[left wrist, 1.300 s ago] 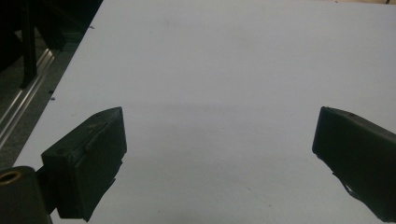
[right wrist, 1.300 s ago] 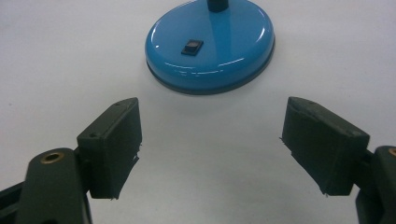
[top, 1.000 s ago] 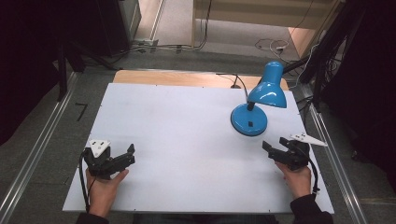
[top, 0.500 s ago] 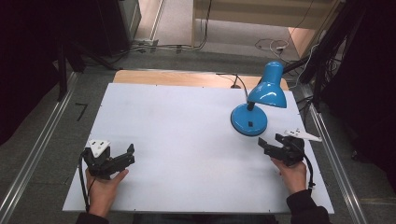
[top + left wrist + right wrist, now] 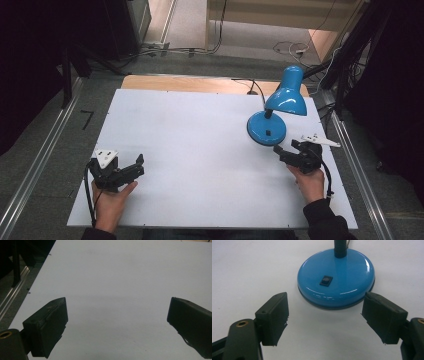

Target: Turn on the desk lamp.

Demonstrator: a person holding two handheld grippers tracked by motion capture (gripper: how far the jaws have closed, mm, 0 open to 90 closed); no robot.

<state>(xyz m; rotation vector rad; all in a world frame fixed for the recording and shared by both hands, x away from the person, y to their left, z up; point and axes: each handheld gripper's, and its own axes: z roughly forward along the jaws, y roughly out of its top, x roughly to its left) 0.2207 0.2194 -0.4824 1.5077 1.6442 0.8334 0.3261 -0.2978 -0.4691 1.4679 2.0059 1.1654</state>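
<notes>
A blue desk lamp stands at the back right of the white table, its round base (image 5: 266, 128) under its tilted shade (image 5: 287, 95). My right gripper (image 5: 287, 148) is held just in front of the base, open and empty. In the right gripper view the base (image 5: 342, 267) lies close ahead between the spread jaws of that gripper (image 5: 325, 317), with a small black switch (image 5: 326, 280) on top and the black neck rising behind. My left gripper (image 5: 135, 167) rests at the front left, open, with bare table between the jaws (image 5: 117, 325).
The white table top (image 5: 200, 140) sits on a wooden board whose edge shows at the back. The lamp's black cable (image 5: 247, 85) runs off the far edge. Metal rails (image 5: 45, 150) flank both sides. Dark floor and more cables lie beyond.
My right gripper has moved forward and left, closer to the lamp's base. The left gripper has stayed where it was.
</notes>
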